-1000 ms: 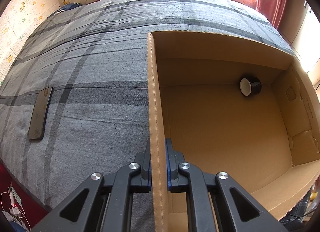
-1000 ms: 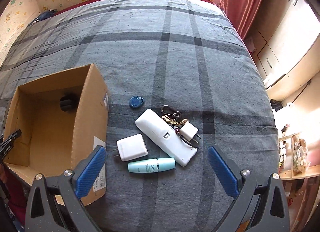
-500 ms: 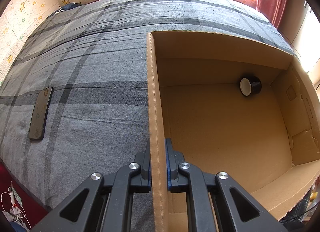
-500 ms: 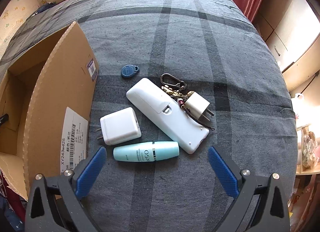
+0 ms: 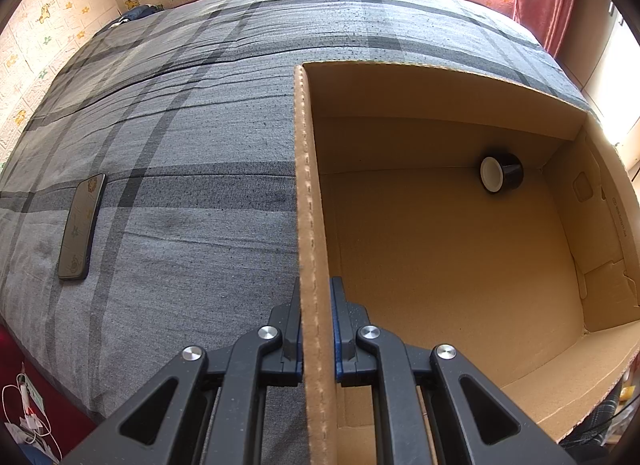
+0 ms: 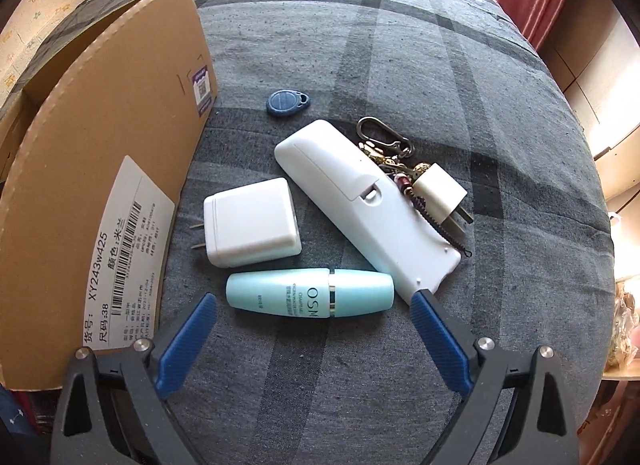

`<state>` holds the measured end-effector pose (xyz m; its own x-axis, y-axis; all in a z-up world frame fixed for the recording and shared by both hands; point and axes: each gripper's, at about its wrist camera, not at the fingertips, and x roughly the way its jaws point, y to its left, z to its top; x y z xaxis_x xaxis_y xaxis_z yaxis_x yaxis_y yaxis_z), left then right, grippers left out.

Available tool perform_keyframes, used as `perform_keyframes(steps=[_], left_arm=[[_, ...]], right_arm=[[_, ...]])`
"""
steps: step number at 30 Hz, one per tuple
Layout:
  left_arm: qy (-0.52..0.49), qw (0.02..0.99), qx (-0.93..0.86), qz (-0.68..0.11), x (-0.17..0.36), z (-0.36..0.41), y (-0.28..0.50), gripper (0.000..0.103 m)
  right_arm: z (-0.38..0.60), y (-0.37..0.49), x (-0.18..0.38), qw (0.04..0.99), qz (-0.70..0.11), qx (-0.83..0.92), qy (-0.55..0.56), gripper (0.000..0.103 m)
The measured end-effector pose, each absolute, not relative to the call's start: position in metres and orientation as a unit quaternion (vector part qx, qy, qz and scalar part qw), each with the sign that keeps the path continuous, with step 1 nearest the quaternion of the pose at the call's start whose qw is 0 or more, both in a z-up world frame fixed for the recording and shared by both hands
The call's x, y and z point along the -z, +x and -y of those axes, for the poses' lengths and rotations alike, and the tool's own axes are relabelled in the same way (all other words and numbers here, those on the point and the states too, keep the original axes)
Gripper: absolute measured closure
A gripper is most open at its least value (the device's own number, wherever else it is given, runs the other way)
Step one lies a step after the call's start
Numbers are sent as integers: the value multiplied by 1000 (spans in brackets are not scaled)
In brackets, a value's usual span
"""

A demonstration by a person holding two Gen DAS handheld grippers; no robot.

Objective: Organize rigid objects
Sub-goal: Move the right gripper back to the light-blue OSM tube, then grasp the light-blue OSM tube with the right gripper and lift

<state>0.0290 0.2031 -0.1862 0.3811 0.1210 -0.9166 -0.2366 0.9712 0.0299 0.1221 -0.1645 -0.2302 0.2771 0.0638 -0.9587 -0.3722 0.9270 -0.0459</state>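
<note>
While the left tool [image 5: 316,329] pinches the wall of the cardboard box [image 5: 440,257], the right tool [image 6: 312,329] stands spread above the grey checked bed [image 6: 400,45], its jaws just closing a little with nothing pressed between them. Just ahead lies one pale turquoise bottle [image 6: 310,293] marked "OSM". Beside it lie two white chargers [image 6: 252,223], one white remote [image 6: 360,201], one blue tag [image 6: 288,103] and one key bunch [image 6: 384,145]. The box label [image 6: 126,257] reads "XY243w425".

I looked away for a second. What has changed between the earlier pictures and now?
The right gripper came down over the teal bottle, its open jaws just starting to close, touching nothing. The left gripper stays clamped on the box wall; every object lies unmoved.
</note>
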Motion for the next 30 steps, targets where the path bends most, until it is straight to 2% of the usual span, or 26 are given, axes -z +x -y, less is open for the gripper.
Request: perform_keyframes(steps=[4, 15, 30], left_arm=[[-52, 829, -108, -546, 186, -203, 29, 93], [-52, 829, -109, -547, 185, -204, 28, 93], [-51, 828, -109, -548, 185, -202, 30, 93]], right_arm=[[164, 124, 236, 783, -593, -140, -125, 13], [162, 123, 234, 787, -590, -132, -126, 13], [164, 120, 199, 789, -593, -113, -119, 13]])
